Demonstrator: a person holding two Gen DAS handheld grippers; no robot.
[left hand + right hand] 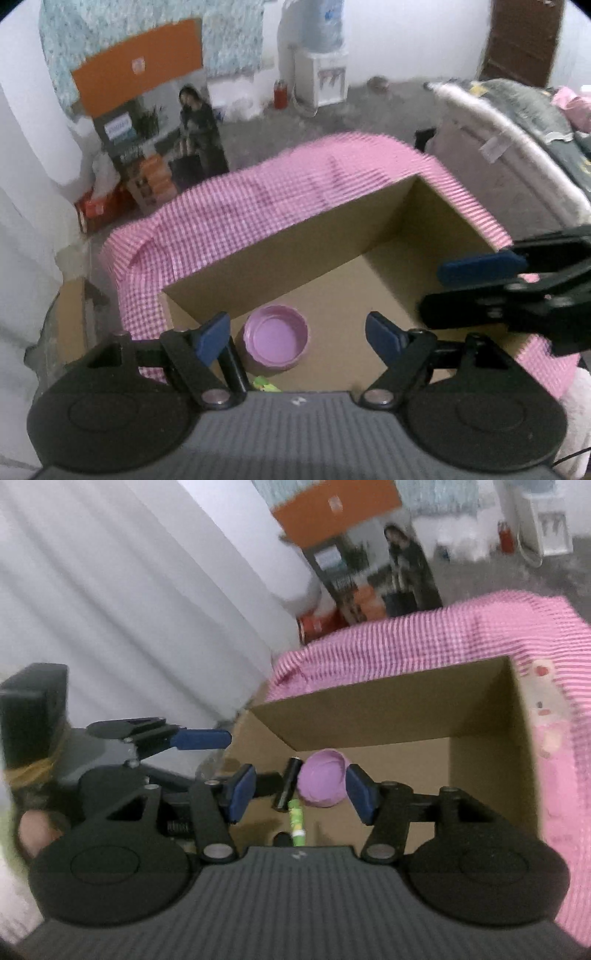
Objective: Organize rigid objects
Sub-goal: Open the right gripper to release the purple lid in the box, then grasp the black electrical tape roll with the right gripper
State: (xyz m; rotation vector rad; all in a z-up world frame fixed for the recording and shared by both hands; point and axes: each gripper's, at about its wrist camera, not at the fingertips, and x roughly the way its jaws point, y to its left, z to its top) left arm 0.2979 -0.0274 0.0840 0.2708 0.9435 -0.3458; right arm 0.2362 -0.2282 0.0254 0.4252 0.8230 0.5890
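Note:
An open cardboard box (pixel 295 243) has pink checked cloth (pixel 240 218) draped over its rim. On its floor sits a small pink round container (pixel 277 341), hollow side up. A black battery (pixel 233 363) and a green battery (pixel 265 384) lie beside it. My left gripper (pixel 297 336) hangs open above the container, touching nothing. In the right wrist view the same container (pixel 323 782), black battery (pixel 290 782) and green battery (pixel 296 821) lie in the box (pixel 369 716). My right gripper (pixel 301 794) is open above them, its pads apart from the container.
My right gripper (pixel 465 288) reaches over the box from the right; my left gripper (pixel 207 753) shows at the left with a hand (pixel 33 830) behind it. Beyond the box are a concrete floor, a poster board (pixel 162 122), a water dispenser (pixel 321 70) and bedding (pixel 524 122).

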